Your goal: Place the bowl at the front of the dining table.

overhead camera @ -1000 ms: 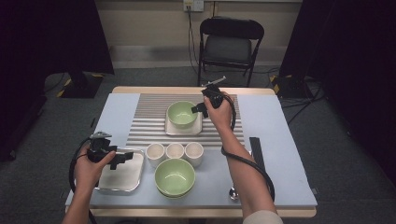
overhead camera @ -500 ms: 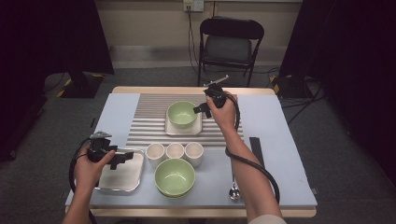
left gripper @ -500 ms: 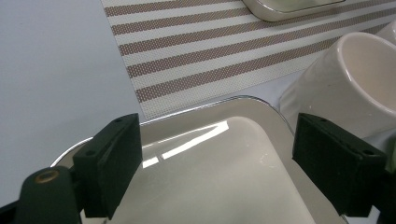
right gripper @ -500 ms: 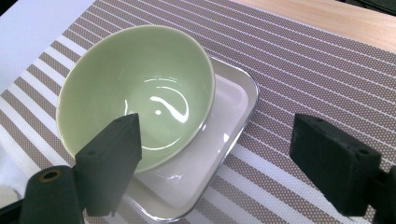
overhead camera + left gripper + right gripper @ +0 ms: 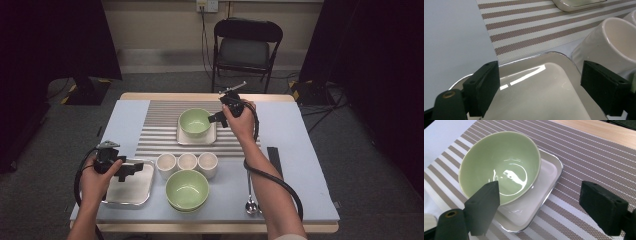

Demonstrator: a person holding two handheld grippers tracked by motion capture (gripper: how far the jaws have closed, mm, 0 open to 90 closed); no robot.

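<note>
- No brand, label or writing is showing clearly enough to read on anything on the table (image 5: 300, 150).
- Compared with a second ago, the right gripper (image 5: 218, 118) is sitting a touch farther from the person, its hand having edged along the far bowl's right side; the left gripper (image 5: 134, 167) is staying where it was.
- The right gripper is hovering with its jaws wide apart, gripping nothing, just beside the right rim of the far green bowl (image 5: 195, 121).
- That bowl (image 5: 499, 166) is looking glossy and pale green, standing on a white square plate (image 5: 544, 180) on the striped mat (image 5: 160, 135).
- The left gripper is hanging with its jaws spread and empty over the shiny metal tray (image 5: 544, 92) at the near left.
- Three cream cups (image 5: 187, 162) are standing in a row beside the tray, with a second green bowl (image 5: 187, 189) nearer the person.
</note>
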